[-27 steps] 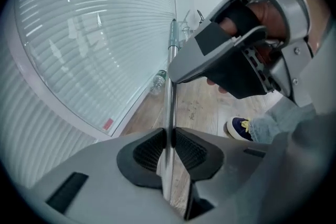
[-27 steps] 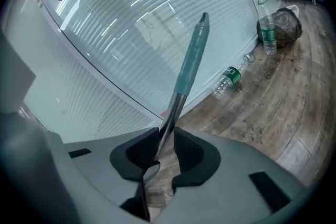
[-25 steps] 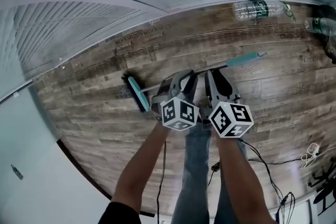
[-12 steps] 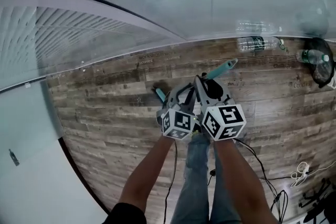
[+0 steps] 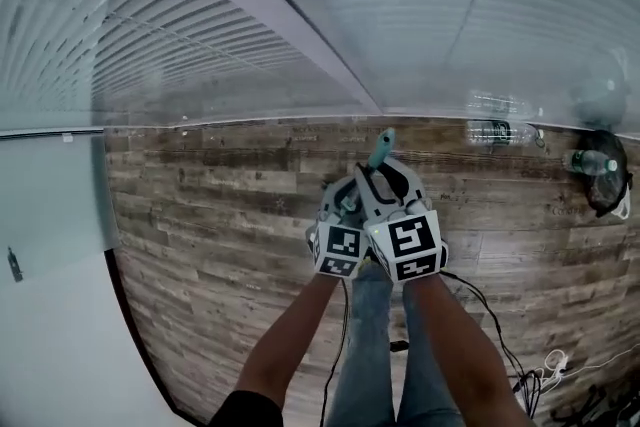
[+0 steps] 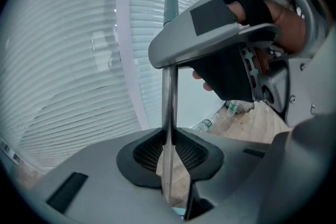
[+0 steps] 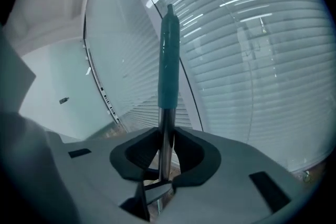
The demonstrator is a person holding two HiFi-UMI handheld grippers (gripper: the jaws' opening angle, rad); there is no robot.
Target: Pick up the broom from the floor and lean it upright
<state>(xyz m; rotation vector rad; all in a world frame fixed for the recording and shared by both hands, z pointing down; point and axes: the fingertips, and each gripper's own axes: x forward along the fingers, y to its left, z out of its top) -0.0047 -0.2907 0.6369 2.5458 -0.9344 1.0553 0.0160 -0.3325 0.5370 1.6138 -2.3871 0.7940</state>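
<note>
Broom: the broom (image 5: 381,147) stands almost upright in front of the person, teal grip on top, near the blinds (image 5: 250,15). Its head is hidden below the grippers, so I cannot tell if it touches the floor (image 5: 220,205).
Left gripper: the left gripper (image 6: 169,150) is closed on the thin metal shaft, at the lower place.
Right gripper: the right gripper (image 7: 166,157) is closed on the same shaft just above it, right under the teal grip.
Risk of slip: the shaft is thin and smooth, and the pads hold only a short part of it. I think it can slide down or turn between them if the grip is weak.
Risk of swing: both grips are close together near the top, so the long lower part is free to swing and may hit the person's legs.
Risk at leaning: the surface at the blinds looks smooth. The top can glide sideways, or the head can slip out on the wooden floor, and then the broom falls down.
Risk near the wall: two bottles (image 5: 497,130) lie by the wall to the right, and a falling broom can strike them.
Risk behind: cables (image 5: 500,355) lie near the feet, and a step back may catch them.
</note>
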